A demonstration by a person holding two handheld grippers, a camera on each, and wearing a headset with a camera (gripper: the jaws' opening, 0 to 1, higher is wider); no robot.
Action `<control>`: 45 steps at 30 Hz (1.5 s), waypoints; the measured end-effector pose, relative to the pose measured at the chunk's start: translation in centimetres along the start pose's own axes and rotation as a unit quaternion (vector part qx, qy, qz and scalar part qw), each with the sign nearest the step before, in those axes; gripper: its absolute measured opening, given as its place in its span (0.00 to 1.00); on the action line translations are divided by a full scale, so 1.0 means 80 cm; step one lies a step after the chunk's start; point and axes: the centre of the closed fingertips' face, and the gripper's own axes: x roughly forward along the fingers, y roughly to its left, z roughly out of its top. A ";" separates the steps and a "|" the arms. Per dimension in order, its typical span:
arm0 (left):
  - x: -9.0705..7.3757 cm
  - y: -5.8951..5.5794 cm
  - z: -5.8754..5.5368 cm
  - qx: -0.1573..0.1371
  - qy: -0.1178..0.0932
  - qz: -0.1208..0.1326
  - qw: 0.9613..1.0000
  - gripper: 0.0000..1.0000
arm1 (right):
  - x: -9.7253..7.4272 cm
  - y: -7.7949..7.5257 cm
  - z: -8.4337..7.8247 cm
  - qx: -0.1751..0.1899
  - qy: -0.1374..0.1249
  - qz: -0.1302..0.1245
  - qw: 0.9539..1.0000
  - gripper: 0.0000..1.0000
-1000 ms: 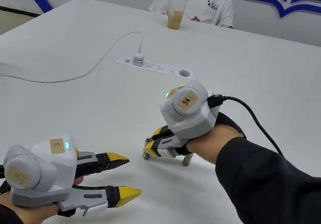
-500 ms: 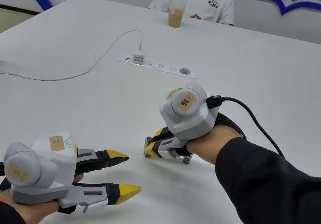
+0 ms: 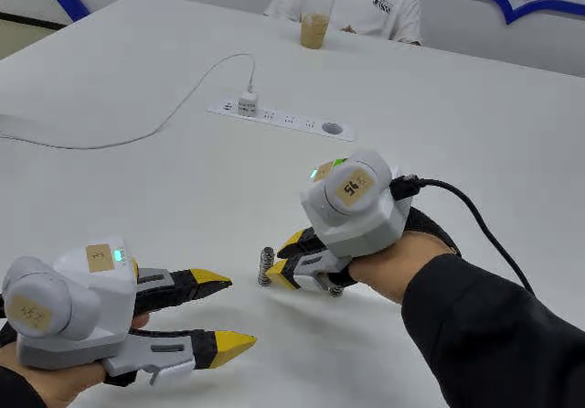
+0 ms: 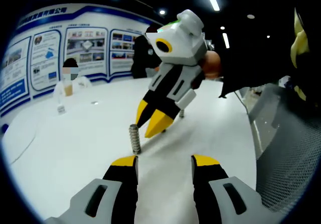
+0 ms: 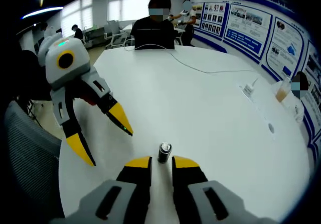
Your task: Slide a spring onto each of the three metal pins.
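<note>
Left tongs (image 3: 230,312) gape wide, empty, over worktop (image 3: 183,179). Right tongs (image 3: 280,260) narrowly parted, gripping nothing; upright spring (image 3: 266,266) just beyond their tips.

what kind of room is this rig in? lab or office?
Likely an office meeting or showroom space: a big white table with a power strip, blue-framed display boards on the wall.

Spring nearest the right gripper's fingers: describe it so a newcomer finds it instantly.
On the white table, find the right gripper, held by the dark-sleeved arm. Just ahead of its yellow-tipped fingers stands a short upright coil, the spring. Unlike the other spring, half hidden under that gripper, it stands alone in the open.
</note>
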 end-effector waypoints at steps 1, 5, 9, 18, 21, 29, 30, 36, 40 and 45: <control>0.000 0.000 0.000 0.000 0.000 0.000 1.000 0.44 | -0.002 0.001 0.001 0.000 -0.002 -0.001 1.000 0.17; 0.001 0.000 0.002 0.001 -0.001 0.001 1.000 0.44 | -0.010 0.009 -0.002 -0.001 -0.011 -0.003 1.000 0.18; 0.000 0.001 0.003 -0.001 -0.001 0.002 1.000 0.45 | -0.018 0.013 -0.011 0.003 -0.013 -0.005 1.000 0.18; 0.001 0.002 0.004 0.000 0.000 0.003 1.000 0.48 | -0.037 0.021 -0.024 0.018 -0.024 -0.011 0.999 0.19; 0.001 0.002 0.005 0.000 0.000 0.003 1.000 0.48 | -0.043 0.021 -0.028 0.022 -0.027 -0.014 0.999 0.19; 0.000 0.000 0.005 -0.002 0.002 0.003 1.000 0.49 | -0.061 0.026 -0.043 0.033 -0.035 -0.022 0.999 0.20; 0.000 0.000 0.005 -0.002 0.002 0.003 1.000 0.49 | -0.064 0.028 -0.046 0.034 -0.036 -0.022 0.999 0.20; 0.001 -0.001 0.007 -0.001 0.002 0.003 1.000 0.50 | -0.074 0.029 -0.066 0.047 -0.032 -0.029 0.998 0.21; 0.003 -0.003 0.008 0.000 0.003 0.001 1.000 0.51 | -0.083 0.026 -0.074 0.056 -0.033 -0.036 0.997 0.21; 0.002 -0.003 0.008 -0.002 0.003 0.002 1.000 0.52 | -0.094 0.023 -0.084 0.068 -0.036 -0.046 0.996 0.21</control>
